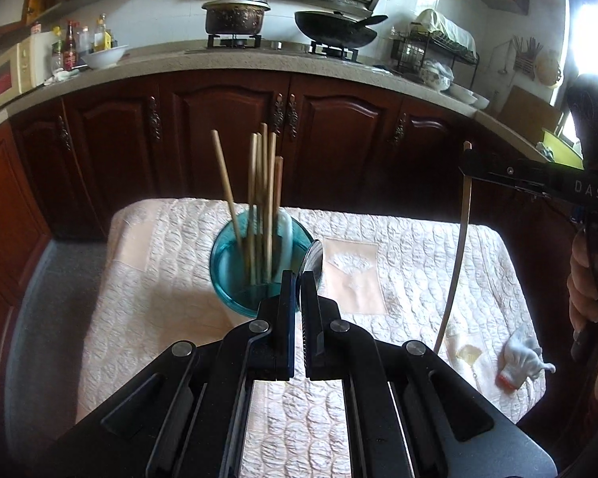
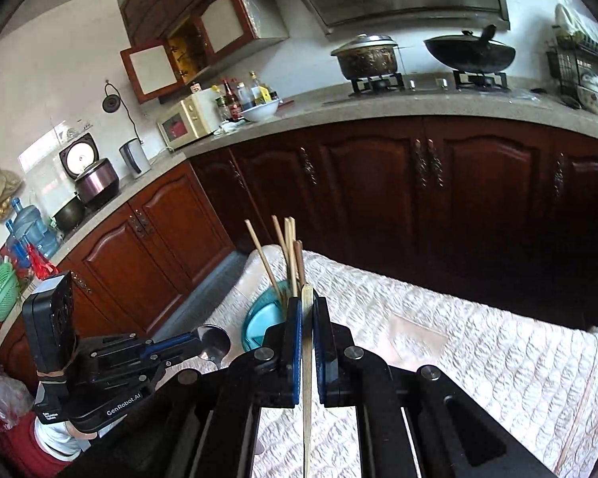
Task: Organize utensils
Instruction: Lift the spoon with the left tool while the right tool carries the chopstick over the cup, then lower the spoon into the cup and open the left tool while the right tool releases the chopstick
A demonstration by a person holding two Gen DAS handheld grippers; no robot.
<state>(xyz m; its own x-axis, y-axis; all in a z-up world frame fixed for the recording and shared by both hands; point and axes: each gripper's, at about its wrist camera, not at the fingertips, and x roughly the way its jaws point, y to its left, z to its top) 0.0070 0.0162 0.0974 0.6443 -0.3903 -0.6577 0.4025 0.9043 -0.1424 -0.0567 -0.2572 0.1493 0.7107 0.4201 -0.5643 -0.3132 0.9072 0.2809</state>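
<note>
Risk 1: the left tongs [image 1: 298, 279] pinch a metal spoon [image 1: 311, 261] with only the bowl showing past the tips. The polished metal could pivot or slip free, likely striking the rim of the blue glass cup [image 1: 235, 279] just beside it.

Risk 2: the right tongs [image 2: 307, 314] clamp a single bamboo chopstick [image 2: 307, 378] near its upper end. The long free length below could swing and catch the cup rim or knock the chopsticks [image 1: 261, 199] already standing inside, tipping the cup.

Appearance: the cup is translucent teal and stands upright on the quilted, cloth-covered desk [image 1: 418, 247]. It holds several pale bamboo chopsticks leaning apart, plus a white utensil.
</note>
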